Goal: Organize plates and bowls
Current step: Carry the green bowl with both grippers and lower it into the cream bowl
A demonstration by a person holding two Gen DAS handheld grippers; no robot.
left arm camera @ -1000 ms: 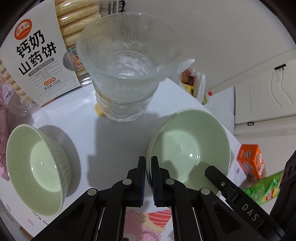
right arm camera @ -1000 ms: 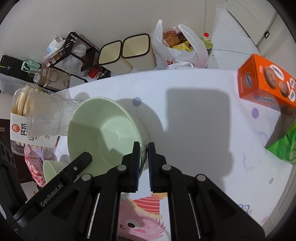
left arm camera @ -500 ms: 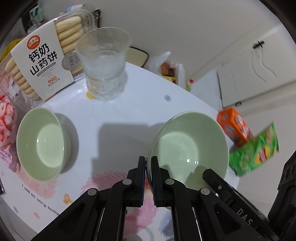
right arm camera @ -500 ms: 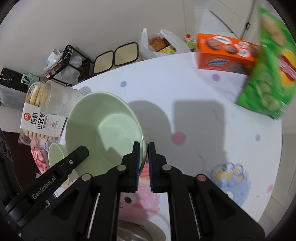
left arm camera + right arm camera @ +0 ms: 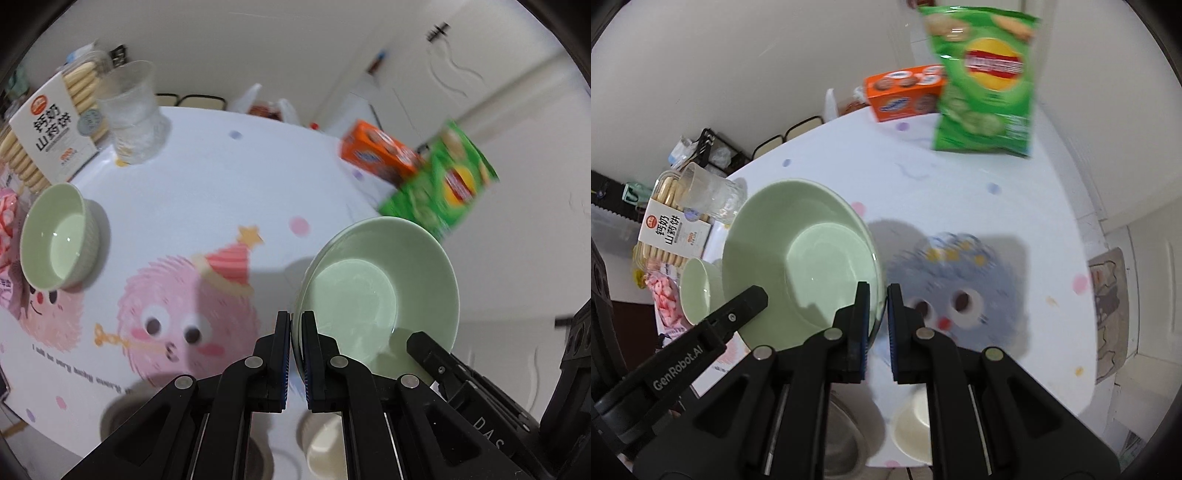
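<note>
a: where is the green plate (image 5: 380,291) being kept?

b: it is being held above the table (image 5: 221,192), its rim being pinched on one side by the left tool (image 5: 296,325) and on the other by the right tool (image 5: 877,299).

a: and the bowl (image 5: 55,236)?

b: it is being left on the table near the glass (image 5: 133,110) and biscuit pack (image 5: 51,125).

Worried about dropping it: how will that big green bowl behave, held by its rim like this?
The big green bowl looks glazed and glossy, so probably slippery and breakable. Both jaws pinch opposite rim edges, so it may tilt if either grip loosens.
</note>
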